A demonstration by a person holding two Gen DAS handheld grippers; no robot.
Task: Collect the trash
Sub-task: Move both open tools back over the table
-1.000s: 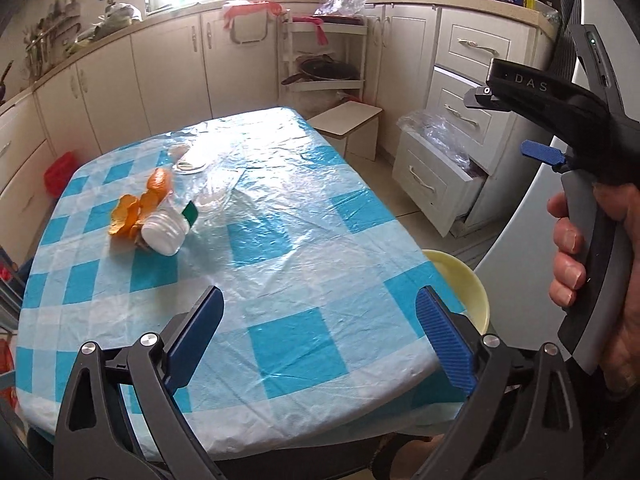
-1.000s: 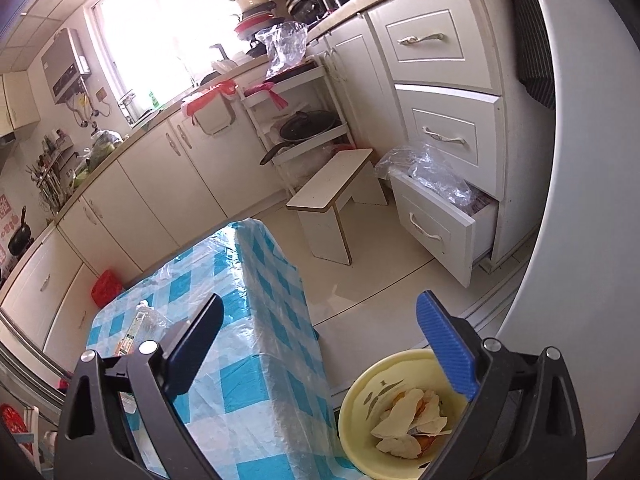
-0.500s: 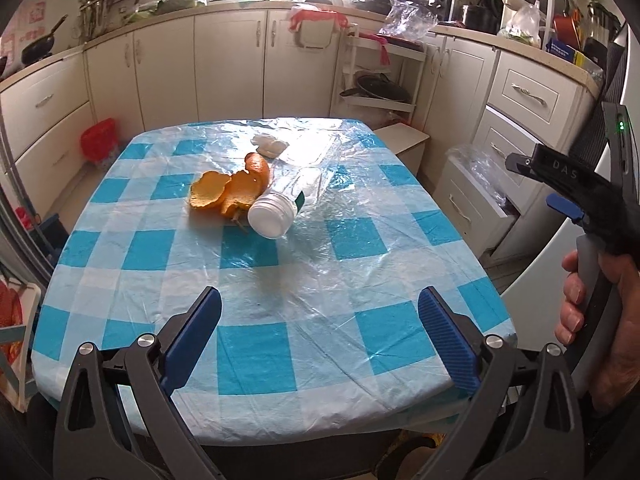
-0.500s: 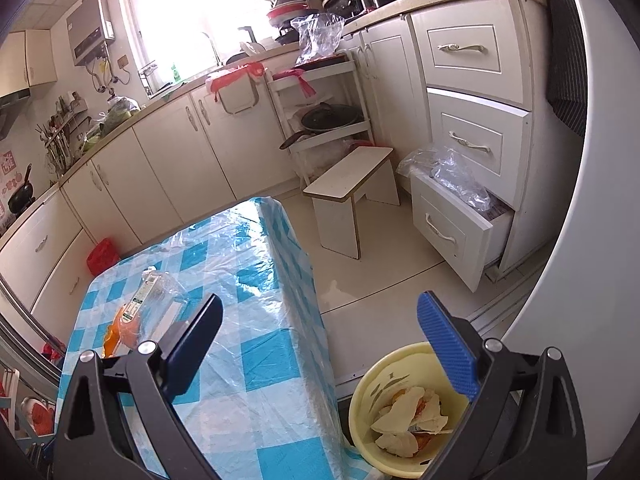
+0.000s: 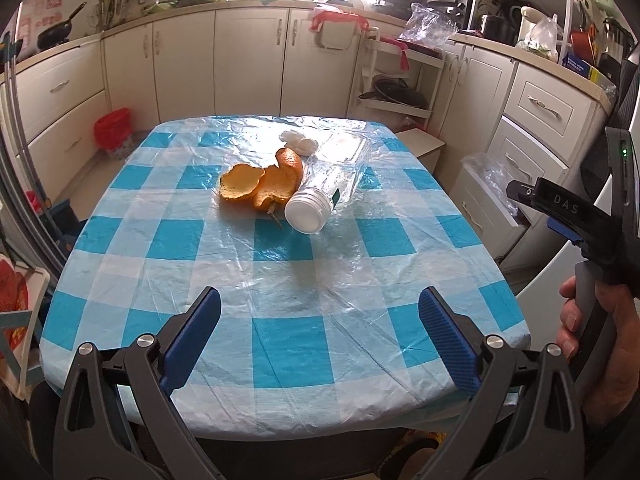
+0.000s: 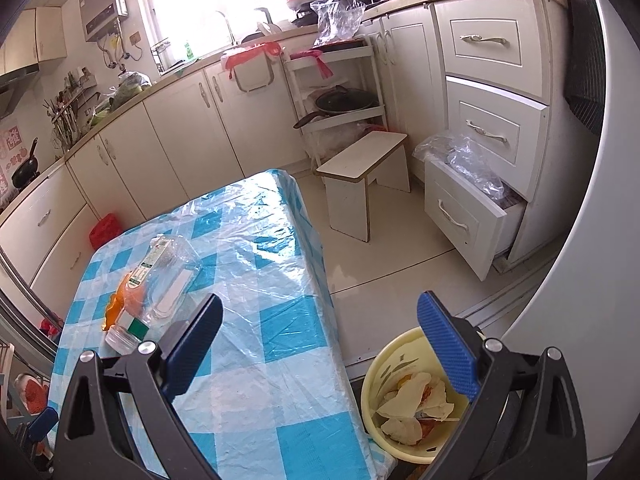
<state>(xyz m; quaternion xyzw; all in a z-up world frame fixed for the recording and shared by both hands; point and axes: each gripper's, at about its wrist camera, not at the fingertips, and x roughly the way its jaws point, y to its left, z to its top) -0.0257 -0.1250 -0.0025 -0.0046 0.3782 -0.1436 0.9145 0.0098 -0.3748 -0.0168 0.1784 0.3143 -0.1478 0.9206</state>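
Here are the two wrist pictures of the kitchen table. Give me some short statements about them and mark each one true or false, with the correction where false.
1. The plastic bottle stands upright. False: it lies on its side.
2. The orange peel lies beside the bottle. True.
3. The yellow bin is empty. False: it holds scraps.
4. The left gripper is open and holds nothing. True.
5. The right gripper grips the bottle. False: it is open and empty.
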